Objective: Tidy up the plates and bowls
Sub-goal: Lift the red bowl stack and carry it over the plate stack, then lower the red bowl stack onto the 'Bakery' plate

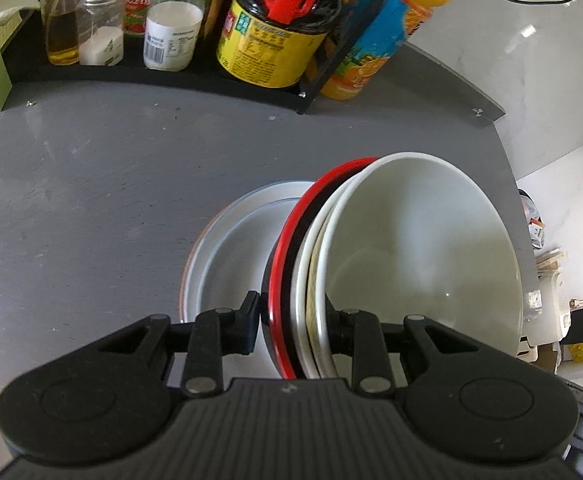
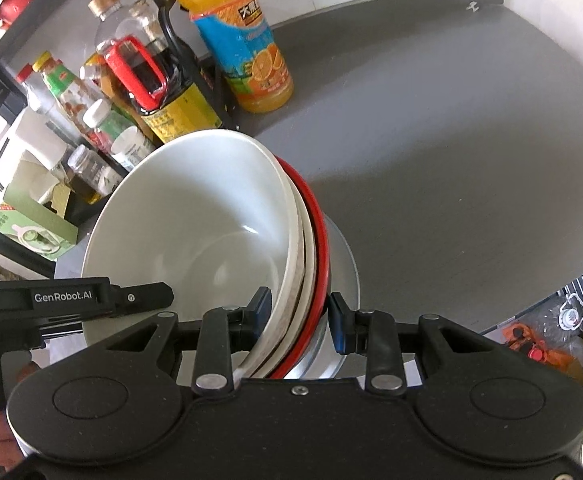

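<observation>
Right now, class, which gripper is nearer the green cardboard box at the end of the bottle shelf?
Left. The left gripper holds the stack of bowls on the side towards the green cardboard box; the right gripper straddles the stack's rim farther away.

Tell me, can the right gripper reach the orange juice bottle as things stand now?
Probably not yet. The right gripper has the nested bowls between its fingers, and they rise between it and the orange juice bottle. Beside the bowls, the grey table is free.
</observation>
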`<state>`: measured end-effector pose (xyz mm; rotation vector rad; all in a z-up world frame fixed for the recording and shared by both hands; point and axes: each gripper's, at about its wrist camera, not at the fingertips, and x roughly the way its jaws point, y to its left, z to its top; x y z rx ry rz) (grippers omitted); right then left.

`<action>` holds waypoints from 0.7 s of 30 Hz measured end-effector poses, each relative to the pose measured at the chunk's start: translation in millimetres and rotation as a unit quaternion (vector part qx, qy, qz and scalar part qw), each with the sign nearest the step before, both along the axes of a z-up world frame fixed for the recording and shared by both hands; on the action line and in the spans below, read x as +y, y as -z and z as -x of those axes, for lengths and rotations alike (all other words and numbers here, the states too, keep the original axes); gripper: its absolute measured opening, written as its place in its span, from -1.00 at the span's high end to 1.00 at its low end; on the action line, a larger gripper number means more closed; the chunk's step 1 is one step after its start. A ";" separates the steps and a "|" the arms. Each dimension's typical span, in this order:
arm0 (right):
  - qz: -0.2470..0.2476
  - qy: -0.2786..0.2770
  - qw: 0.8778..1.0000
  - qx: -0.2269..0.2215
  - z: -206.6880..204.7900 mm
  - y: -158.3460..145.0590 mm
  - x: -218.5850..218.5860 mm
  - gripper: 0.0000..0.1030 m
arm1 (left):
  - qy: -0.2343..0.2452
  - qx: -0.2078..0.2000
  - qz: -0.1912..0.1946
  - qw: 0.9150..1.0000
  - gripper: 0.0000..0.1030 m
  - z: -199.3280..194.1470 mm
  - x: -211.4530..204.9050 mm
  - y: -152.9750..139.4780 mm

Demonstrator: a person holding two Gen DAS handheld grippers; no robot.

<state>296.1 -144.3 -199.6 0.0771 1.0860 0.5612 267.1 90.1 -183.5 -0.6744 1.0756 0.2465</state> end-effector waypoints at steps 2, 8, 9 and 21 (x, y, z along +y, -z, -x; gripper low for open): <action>0.002 -0.001 1.000 0.002 -0.2 1.9 3.0 0.42 | 0.000 0.001 0.000 1.000 0.49 -0.5 2.6 2.4; 0.006 -0.003 1.000 0.008 -1.4 6.1 9.0 0.42 | 0.000 0.006 0.000 1.000 0.49 -2.6 7.1 9.4; 0.007 -0.002 1.000 0.008 -1.4 6.4 9.6 0.42 | 0.002 0.007 0.001 1.000 0.49 -2.7 7.8 10.8; -0.006 0.022 1.000 0.007 -0.7 13.1 9.0 0.39 | 0.021 0.007 -0.005 1.000 0.45 -6.8 8.2 12.1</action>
